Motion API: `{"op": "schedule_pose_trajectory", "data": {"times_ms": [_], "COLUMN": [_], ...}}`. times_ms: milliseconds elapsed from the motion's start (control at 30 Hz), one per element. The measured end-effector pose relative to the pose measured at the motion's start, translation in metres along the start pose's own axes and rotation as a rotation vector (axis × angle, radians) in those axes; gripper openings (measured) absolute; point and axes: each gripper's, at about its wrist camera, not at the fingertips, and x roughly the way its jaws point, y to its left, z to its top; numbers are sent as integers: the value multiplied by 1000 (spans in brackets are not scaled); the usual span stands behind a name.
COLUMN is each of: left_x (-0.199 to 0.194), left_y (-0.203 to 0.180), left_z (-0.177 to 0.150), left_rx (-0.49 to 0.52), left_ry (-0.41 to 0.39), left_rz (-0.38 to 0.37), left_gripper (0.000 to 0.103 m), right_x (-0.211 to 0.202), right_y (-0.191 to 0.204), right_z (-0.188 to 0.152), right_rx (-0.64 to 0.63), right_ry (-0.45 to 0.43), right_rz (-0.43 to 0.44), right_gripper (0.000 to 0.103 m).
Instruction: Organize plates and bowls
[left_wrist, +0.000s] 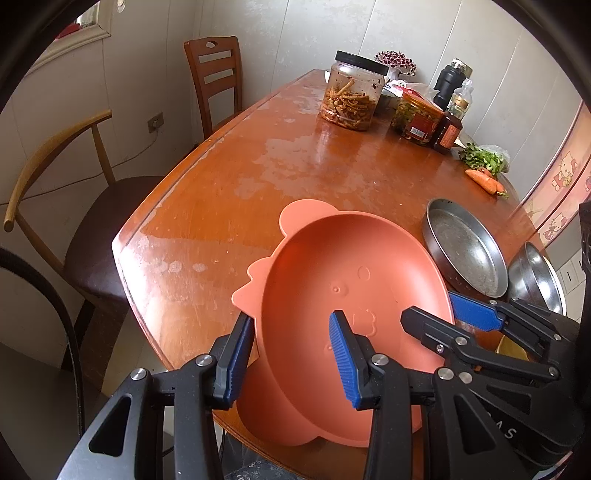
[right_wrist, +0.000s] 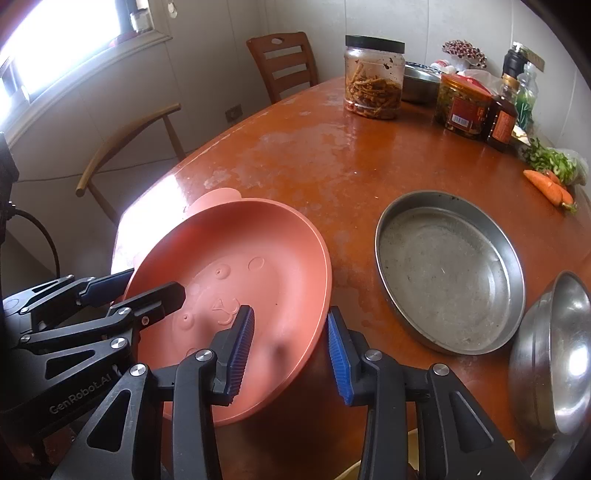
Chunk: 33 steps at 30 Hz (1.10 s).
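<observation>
- Evidently the pink plate (left_wrist: 332, 280) is carried by both grippers at once, one on each side of its rim, probably because it is wide and shallow and would tip from a single edge grip.
- It hangs tilted over the near corner of the tabletop (left_wrist: 229, 177), its far edge higher in the right wrist view; whether the near edge touches the wood I cannot tell.
- The left gripper (left_wrist: 291, 363) has its jaws clenched across the plate's left rim, one pad outside, one inside the bowl of the plate.
- The right gripper (right_wrist: 290, 356) likewise has its jaws clenched on the right rim, inner pad on the plate's face, outer pad behind the edge.
- Both grippers point steeply downward and forward, side by side, angled slightly toward each other.
- A steel pan (right_wrist: 448, 271) sits flat just right of the plate, and a steel bowl (right_wrist: 554, 350) leans on its side at the table's near right edge; my guess is the plate is meant to be stacked with these.
- Jars (left_wrist: 351, 92) and carrots (left_wrist: 484, 180) stand well apart at the far end.
</observation>
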Motion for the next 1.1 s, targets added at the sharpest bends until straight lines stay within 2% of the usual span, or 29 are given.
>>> {"op": "schedule_pose_trajectory", "data": {"times_ms": [167, 433, 567, 900, 1100], "left_x": [1, -3, -8, -34, -51], "left_y": [0, -1, -1, -2, -15], "left_z": [1, 2, 2, -1, -6], "left_rx": [-2, 6, 3, -1, 21], "left_ry": [1, -11, -24, -80, -110], "left_rz": [-2, 6, 12, 38, 32], "left_gripper": [42, 43, 50, 59, 60], "right_x": [0, -7, -11, -32, -52], "right_y": [-2, -2, -4, -12, -15], "right_z": [-2, -5, -5, -9, -16], "right_rx": [8, 12, 23, 42, 42], "right_ry": [2, -18, -26, -79, -118], "right_rz": [12, 25, 25, 26, 27], "right_gripper": [42, 54, 57, 58, 58]}}
